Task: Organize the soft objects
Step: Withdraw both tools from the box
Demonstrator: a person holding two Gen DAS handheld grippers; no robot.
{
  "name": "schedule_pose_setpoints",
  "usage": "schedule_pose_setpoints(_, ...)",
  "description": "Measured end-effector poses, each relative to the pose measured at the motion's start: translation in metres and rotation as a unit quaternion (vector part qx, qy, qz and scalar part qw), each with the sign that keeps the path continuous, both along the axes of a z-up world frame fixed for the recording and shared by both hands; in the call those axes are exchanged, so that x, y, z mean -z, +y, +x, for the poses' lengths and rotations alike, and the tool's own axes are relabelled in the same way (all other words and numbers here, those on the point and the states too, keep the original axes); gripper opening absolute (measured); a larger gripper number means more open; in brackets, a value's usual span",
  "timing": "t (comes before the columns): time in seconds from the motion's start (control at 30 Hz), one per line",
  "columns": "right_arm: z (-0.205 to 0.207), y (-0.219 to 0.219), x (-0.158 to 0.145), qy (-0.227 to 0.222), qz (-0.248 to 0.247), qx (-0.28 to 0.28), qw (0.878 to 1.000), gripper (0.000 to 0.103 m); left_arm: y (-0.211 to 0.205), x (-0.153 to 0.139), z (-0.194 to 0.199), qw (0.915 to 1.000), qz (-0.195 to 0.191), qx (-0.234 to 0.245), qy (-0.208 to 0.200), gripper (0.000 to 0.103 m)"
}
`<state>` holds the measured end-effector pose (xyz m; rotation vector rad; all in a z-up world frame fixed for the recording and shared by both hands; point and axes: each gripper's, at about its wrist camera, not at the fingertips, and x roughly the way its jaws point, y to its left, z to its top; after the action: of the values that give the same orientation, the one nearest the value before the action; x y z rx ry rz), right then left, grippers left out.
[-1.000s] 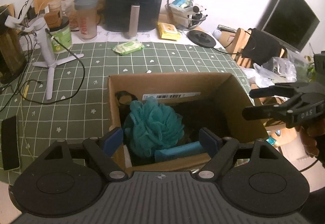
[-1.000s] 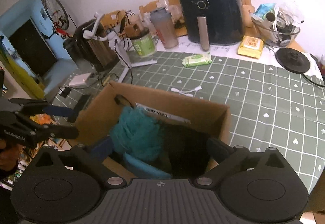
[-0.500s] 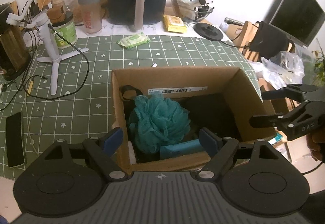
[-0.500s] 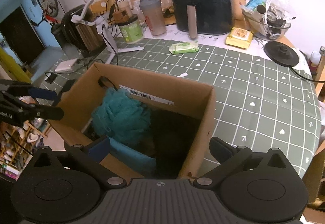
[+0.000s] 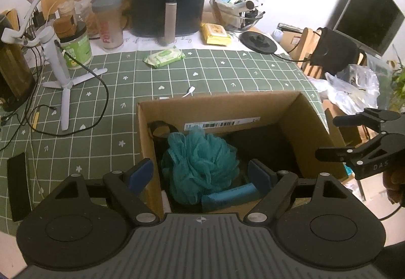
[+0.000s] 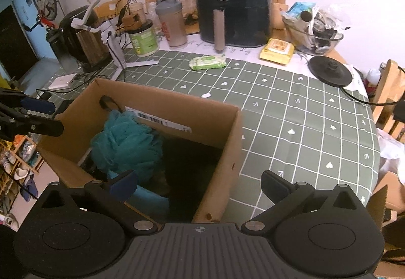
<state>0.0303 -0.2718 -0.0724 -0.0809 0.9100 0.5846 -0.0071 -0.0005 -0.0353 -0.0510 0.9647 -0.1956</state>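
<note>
a teal loofah [image 5: 200, 162] and blue roll [image 5: 229, 196] are seen inside the box [image 5: 217, 106]. both grippers (left [image 5: 201, 175], right [image 6: 198, 185]) are held released above it; packing seems nearly done, so another soft item must be sought.

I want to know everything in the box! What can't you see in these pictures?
- Dark right half of the brown cardboard box: too shadowed, both views.
- Flat blue soft item: partly hidden under the teal mesh bath pouf, left view.
- Barcode label: print too small.
</note>
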Motion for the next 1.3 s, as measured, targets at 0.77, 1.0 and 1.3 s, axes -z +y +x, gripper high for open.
schedule_pose_setpoints(0.77, 0.025, -0.006, -0.011, -0.031, -0.01, 0.039, 0.999, 0.103, 0.018, -0.011, 0.036, 0.999, -0.002, 0.033, -0.03, 0.082)
schedule_pose_setpoints(1.0, 0.037, -0.005, -0.012, -0.021, -0.016, 0.034, 0.999, 0.103, 0.026, -0.012, 0.051, 0.9982, -0.005, 0.045, -0.039, 0.082)
schedule_pose_setpoints(1.3, 0.056, -0.005, -0.013, -0.011, -0.011, 0.051, 0.999, 0.103, 0.034, -0.015, 0.071, 0.996, -0.008, 0.071, -0.053, 0.082)
